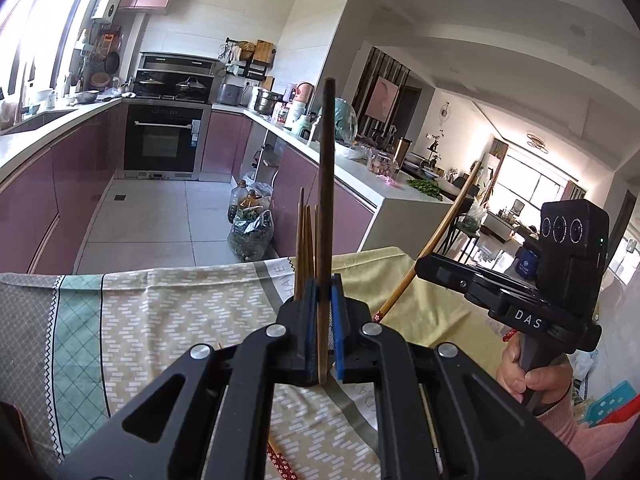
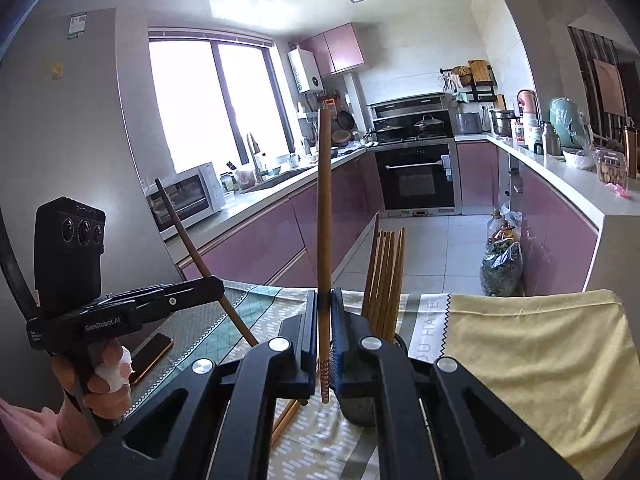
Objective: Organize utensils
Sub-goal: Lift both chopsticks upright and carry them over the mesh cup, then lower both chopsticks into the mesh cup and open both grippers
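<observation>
- Left gripper (image 1: 324, 292) clamps a dark chopstick (image 1: 327, 184) upright.
- Right gripper (image 2: 325, 312) clamps a brown chopstick (image 2: 324, 208) upright.
- Bundled chopsticks (image 2: 386, 276) stand in a holder (image 2: 360, 412) on the patterned tablecloth (image 2: 540, 344).

"DAS" on right claw (image 1: 414, 270), "GenRobot.AI" on left claw (image 2: 218, 286), "HAVE" on tablecloth (image 1: 160, 312)

The left gripper (image 1: 323, 316) clamps a dark chopstick (image 1: 327, 184) upright, with bundled chopsticks (image 1: 305, 248) just behind its left finger and the right gripper (image 1: 500, 292) off to its right.
</observation>
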A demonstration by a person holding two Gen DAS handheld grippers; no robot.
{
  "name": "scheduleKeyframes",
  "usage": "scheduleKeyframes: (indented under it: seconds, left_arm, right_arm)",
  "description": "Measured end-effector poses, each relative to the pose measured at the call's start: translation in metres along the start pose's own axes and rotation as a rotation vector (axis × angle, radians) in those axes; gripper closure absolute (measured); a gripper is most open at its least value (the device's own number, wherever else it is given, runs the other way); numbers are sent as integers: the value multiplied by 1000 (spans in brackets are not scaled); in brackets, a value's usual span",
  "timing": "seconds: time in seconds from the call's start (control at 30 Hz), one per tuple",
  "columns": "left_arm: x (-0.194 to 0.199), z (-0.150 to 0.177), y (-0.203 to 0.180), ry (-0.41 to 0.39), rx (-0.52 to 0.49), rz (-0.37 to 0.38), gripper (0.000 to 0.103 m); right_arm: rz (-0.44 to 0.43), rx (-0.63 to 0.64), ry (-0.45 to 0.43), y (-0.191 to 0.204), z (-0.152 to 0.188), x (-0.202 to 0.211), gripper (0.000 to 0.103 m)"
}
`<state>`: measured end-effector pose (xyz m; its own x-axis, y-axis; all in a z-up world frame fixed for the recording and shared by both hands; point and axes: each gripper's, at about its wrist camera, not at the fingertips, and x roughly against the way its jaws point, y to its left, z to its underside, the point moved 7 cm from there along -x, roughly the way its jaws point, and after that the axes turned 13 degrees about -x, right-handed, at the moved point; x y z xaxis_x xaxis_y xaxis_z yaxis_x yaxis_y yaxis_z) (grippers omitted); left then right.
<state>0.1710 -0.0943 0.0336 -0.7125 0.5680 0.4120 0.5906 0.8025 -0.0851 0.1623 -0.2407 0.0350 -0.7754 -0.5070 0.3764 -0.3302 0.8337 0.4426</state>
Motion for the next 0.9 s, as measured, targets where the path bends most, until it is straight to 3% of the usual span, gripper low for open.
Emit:
scheduleKeyframes:
  seconds: [0.47,0.9]
  left_arm:
    - [-19,-36,-9,-52,-69,-49,96]
    - [-66,1,-17,151,-155,-68,96]
  right_arm:
    - [26,22,-29,-3,-20,-12,97]
    - [75,-11,102,-26,1,-51,97]
